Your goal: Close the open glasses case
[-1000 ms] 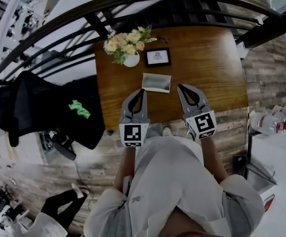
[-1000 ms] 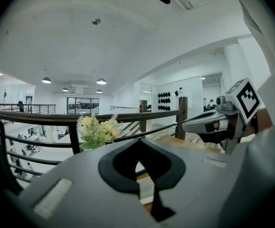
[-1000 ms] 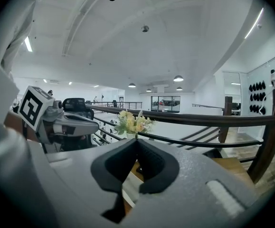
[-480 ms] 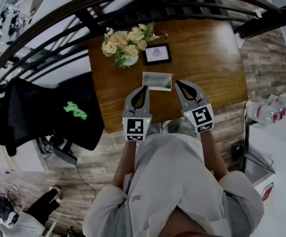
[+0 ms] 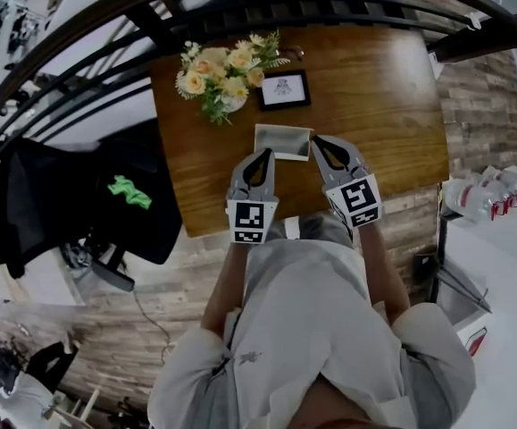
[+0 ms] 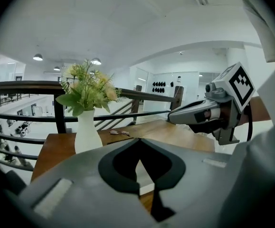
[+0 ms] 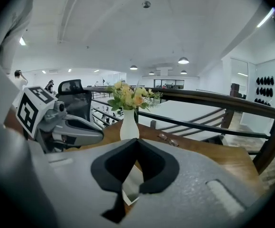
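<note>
Currently the open glasses case (image 5: 283, 141) lies flat on the desk (image 5: 379, 105), just in front of a small picture frame (image 5: 283, 89) and to the right of a white vase of flowers (image 5: 220, 71).

Left hand-held gripper (image 5: 266, 153): jaws closed tip to tip, nothing between them, tip just beside the case's near left corner. Right hand-held gripper (image 5: 316, 139): also closed and empty, tip at the case's right edge. Whether either tip touches the case cannot be told. Each gripper view shows the pale case through the gap behind its own tips.

Judgement: the two closed tips flank the case so they can serve as blunt pushers, one to steady the base and one to fold the lid over. The lid is not yet closed.

What looks like a pair of glasses (image 7: 168, 138) lies apart, near the railing side.

Writing: none legible. Only square black-and-white markers on the gripper cubes; the frame's print is too small to read.
</note>
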Demonstrator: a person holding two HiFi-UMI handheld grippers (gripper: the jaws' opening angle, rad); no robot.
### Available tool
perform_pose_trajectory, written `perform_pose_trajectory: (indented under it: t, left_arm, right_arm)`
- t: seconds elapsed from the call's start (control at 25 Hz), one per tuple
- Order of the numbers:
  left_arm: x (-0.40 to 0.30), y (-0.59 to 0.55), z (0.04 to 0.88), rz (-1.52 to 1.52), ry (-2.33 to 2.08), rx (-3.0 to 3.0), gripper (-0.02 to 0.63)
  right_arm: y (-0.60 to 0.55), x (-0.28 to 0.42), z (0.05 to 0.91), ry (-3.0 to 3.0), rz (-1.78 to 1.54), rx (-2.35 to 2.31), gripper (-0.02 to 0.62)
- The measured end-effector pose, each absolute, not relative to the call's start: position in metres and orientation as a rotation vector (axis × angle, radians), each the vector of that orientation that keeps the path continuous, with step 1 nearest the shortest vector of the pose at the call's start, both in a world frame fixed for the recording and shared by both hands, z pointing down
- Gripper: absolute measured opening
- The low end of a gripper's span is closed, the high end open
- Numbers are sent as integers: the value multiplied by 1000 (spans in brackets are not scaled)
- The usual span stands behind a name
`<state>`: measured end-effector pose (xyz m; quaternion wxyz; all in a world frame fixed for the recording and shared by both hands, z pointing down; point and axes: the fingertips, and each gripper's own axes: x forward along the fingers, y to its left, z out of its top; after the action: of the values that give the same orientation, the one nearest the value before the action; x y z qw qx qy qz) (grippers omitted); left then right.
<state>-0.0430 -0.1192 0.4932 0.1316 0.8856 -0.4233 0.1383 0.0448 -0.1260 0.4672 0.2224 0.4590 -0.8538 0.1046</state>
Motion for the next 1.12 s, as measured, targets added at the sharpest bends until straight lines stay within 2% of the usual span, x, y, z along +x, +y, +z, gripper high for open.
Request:
perform_pose_trajectory:
  t: [1.12]
  left_arm:
    - [-6,-143,577,576,-1290,2354,18]
  right_arm:
    - [-160,51,549,-2385,453,982,3]
